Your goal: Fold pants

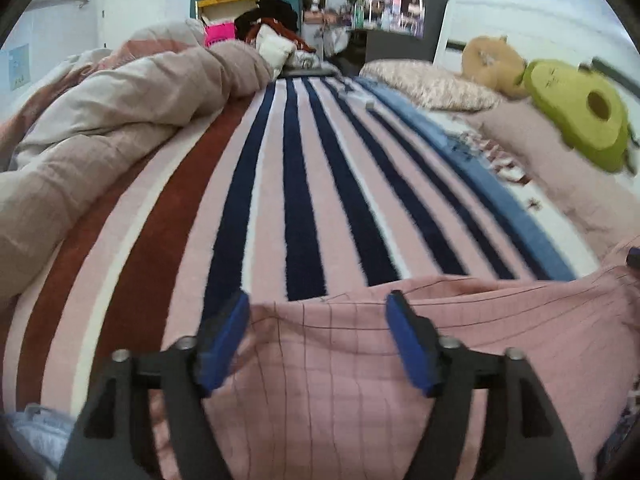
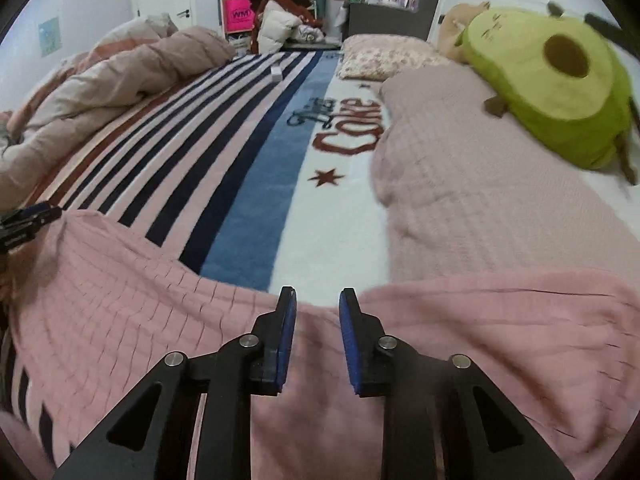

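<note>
Pink pants (image 1: 340, 360) with a thin dark grid lie spread across the near part of the striped blanket (image 1: 304, 200). My left gripper (image 1: 318, 296) hovers over their far edge, jaws wide apart, and the blue pads (image 1: 224, 340) touch no cloth. In the right wrist view the same pants (image 2: 120, 300) stretch from left to right. My right gripper (image 2: 318, 292) stands over their far edge with a narrow gap between the pads; pink cloth shows in the gap, unpinched. The left gripper (image 2: 28, 216) shows at the far left of that view.
A crumpled beige duvet (image 1: 100, 120) is heaped along the left. On the right lie a pink quilted cover (image 2: 480, 200), a floral pillow (image 2: 384, 56) and a green avocado plush (image 2: 560, 80). A small white box (image 2: 276, 72) sits far up the blanket. Shelves and clutter stand beyond.
</note>
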